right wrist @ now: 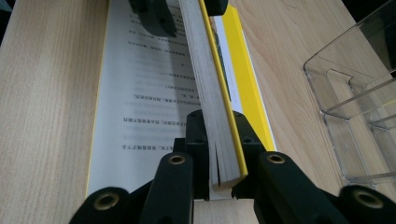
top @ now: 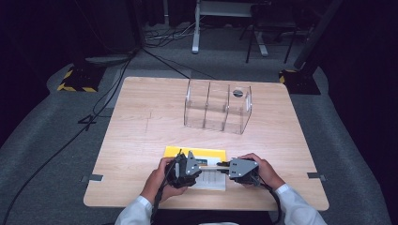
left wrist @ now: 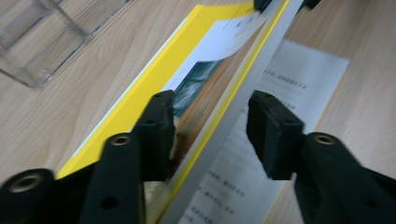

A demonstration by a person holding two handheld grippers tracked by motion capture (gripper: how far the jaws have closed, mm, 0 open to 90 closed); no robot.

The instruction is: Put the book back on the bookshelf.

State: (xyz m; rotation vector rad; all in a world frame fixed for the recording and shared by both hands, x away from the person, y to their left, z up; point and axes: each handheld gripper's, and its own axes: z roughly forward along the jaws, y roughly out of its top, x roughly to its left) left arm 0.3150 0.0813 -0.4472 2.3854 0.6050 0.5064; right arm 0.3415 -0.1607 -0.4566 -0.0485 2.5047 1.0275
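Note:
A yellow-covered book (top: 195, 152) lies open on the table's near side, with a white printed page (right wrist: 144, 93) flat on the wood. A thick block of its pages (right wrist: 205, 70) stands on edge between the two grippers. My right gripper (right wrist: 219, 121) is shut on the near end of that block, both pads pressed on it. My left gripper (left wrist: 212, 107) straddles the other end of the book (left wrist: 219, 42). Its left pad sits against the yellow cover, while a gap separates the right pad from the page edges. In the high view the left gripper (top: 202, 165) and right gripper (top: 224, 165) face each other.
A clear plastic organizer (top: 217, 106) with upright dividers stands on the wooden table (top: 141, 126) behind the book, a hand's length away. A person's hands and white sleeves come in from the front edge. Cables and stands lie on the floor beyond.

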